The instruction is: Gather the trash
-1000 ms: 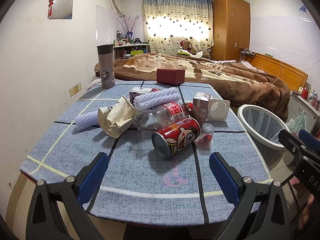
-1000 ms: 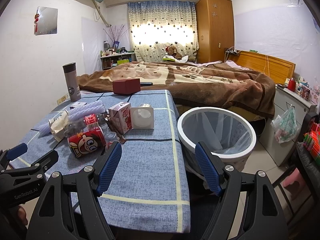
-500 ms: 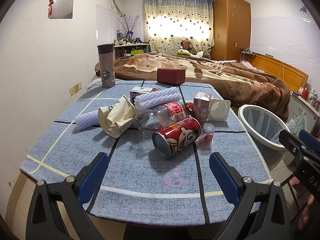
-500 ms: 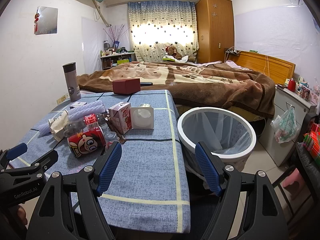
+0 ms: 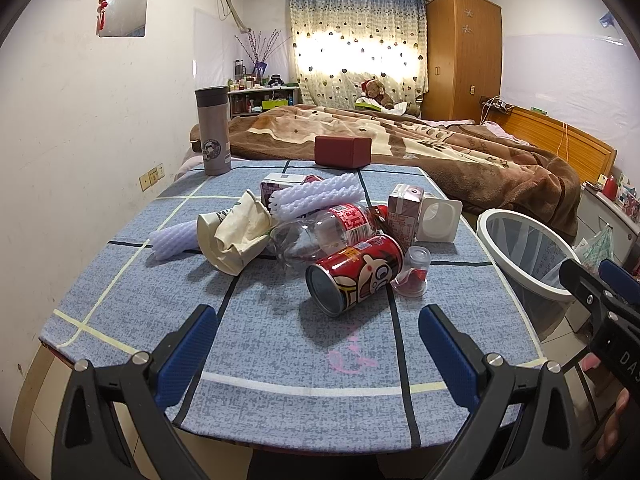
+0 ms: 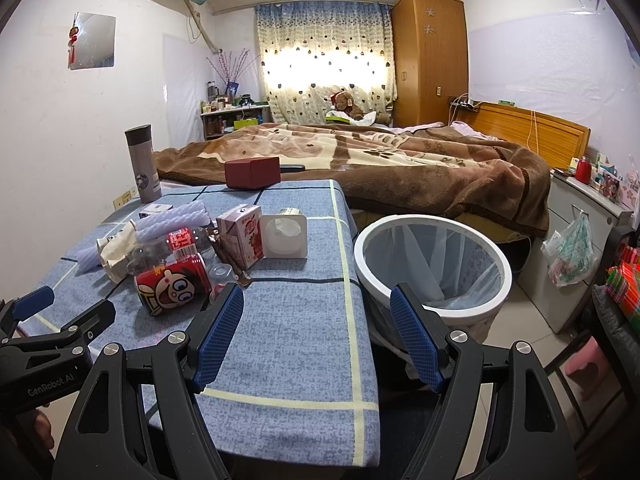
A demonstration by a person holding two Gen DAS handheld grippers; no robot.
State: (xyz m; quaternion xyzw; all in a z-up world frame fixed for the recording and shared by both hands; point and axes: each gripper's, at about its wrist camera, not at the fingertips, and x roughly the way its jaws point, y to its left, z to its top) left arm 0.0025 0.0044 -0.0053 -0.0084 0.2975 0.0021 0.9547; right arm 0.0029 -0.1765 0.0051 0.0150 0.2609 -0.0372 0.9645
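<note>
Both grippers hovered at the near edge of the worktop (image 5: 120, 280), jaws wide, holding nothing. Left gripper (image 5: 318, 344) faced the trash pile; red can (image 5: 356, 274) lay on its side just beyond, centred btwn the jaws, not touching. Right gripper (image 6: 316, 336) sat w/ the can (image 6: 172, 288) far-left of its jaws and the white bin (image 6: 432, 268) far-right, on the floor beside the worktop.

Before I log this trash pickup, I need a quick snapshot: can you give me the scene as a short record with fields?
surface: table with a blue checked cloth
trash pile: red can on its side, clear plastic bottle, crumpled paper bag, pink carton, white foam sleeve
not in pile: grey flask upright, dark red box, both at the far edge
bin: white-rimmed bin beside the table, on the floor
left tool: open, holding nothing
right tool: open, holding nothing
</note>
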